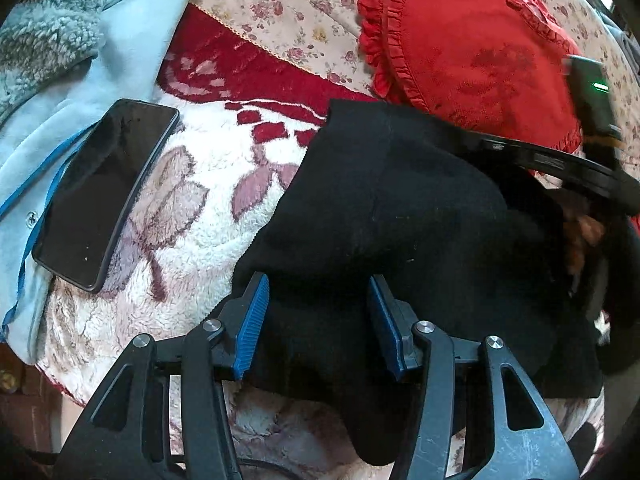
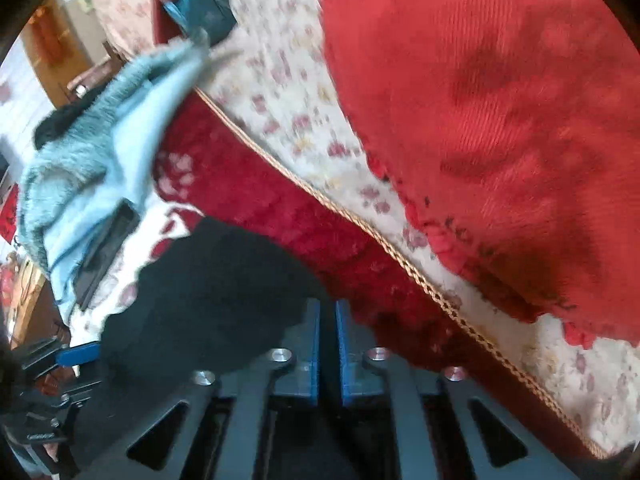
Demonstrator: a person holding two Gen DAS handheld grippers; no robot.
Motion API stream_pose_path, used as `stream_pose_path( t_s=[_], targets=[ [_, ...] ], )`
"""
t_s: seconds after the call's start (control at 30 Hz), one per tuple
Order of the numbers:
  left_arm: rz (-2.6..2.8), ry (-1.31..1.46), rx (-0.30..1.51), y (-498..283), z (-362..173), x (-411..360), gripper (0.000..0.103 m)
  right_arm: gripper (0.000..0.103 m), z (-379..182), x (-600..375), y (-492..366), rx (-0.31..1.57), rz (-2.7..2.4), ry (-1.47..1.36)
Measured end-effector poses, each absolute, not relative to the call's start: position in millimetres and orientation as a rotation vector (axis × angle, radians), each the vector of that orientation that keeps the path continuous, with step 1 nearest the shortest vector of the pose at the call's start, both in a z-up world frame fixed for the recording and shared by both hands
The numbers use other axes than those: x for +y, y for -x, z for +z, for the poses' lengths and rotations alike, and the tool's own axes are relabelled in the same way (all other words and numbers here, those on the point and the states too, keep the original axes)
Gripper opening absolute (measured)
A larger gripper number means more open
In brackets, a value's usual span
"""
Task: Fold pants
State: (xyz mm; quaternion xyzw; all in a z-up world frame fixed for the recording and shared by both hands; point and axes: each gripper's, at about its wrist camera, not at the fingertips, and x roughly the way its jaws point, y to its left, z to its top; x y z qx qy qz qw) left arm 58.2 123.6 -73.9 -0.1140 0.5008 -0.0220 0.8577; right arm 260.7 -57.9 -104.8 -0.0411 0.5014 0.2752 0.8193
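The black pants [image 1: 384, 200] lie bunched on a red and white fleece blanket [image 1: 192, 200]. My left gripper [image 1: 318, 292] is open, its blue pads on either side of a fold of the pants at their near edge. In the right wrist view the pants [image 2: 208, 280] spread to the lower left. My right gripper [image 2: 328, 320] is shut on black pants fabric pinched between its blue pads. The right gripper's body also shows in the left wrist view [image 1: 592, 152] at the far right, over the pants. The left gripper shows in the right wrist view at the left edge.
A black phone [image 1: 104, 192] lies on a light blue fleece jacket [image 1: 60, 80] at the left. A red frilled heart cushion [image 1: 480, 52] rests on a floral sheet [image 1: 280, 8] behind the pants. The cushion [image 2: 500, 120] fills the right wrist view's upper right.
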Motion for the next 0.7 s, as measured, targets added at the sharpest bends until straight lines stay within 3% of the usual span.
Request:
stream_pose_path(
  t_s=[0.3, 0.5, 0.7],
  targets=[
    [0.093, 0.339, 0.940, -16.4, -30.0, 178.6, 0.050, 0.005, -7.0, -37.1, -134.7, 0.858, 0.707, 0.041],
    [0.118, 0.345, 0.864, 10.1, 1.5, 186.7, 0.050, 0.006, -56.3, -5.3, -70.7, 0.971, 0.764, -0.096],
    [0.018, 0.258, 0.913, 0.5, -10.7, 137.6, 0.050, 0.008, -101.8, -1.0, -56.6, 1.123, 0.743, -0.125]
  ],
)
